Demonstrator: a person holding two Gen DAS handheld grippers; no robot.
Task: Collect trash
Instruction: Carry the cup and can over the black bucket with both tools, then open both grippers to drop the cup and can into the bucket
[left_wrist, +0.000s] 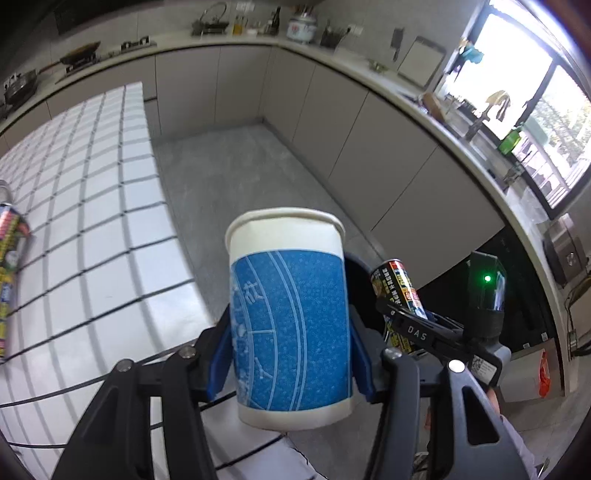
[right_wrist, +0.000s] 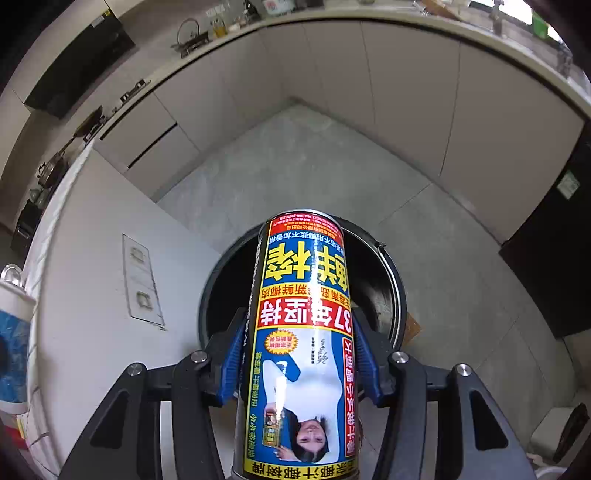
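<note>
Taking the round black bin on the floor as landmark: the left gripper clamps a blue-and-white paper cup, not yet clearly above its mouth; a second can lies on the tiled counter, well away. The right gripper grips a printed can just over the rim. Best to centre each item above the opening before releasing. What the bin contains I cannot tell

surface: white tiled counter, left half of the left wrist view | on it: one printed can lying at far left edge | floor: grey, centre of the right wrist view | on it: round dark bin, lower centre
</note>
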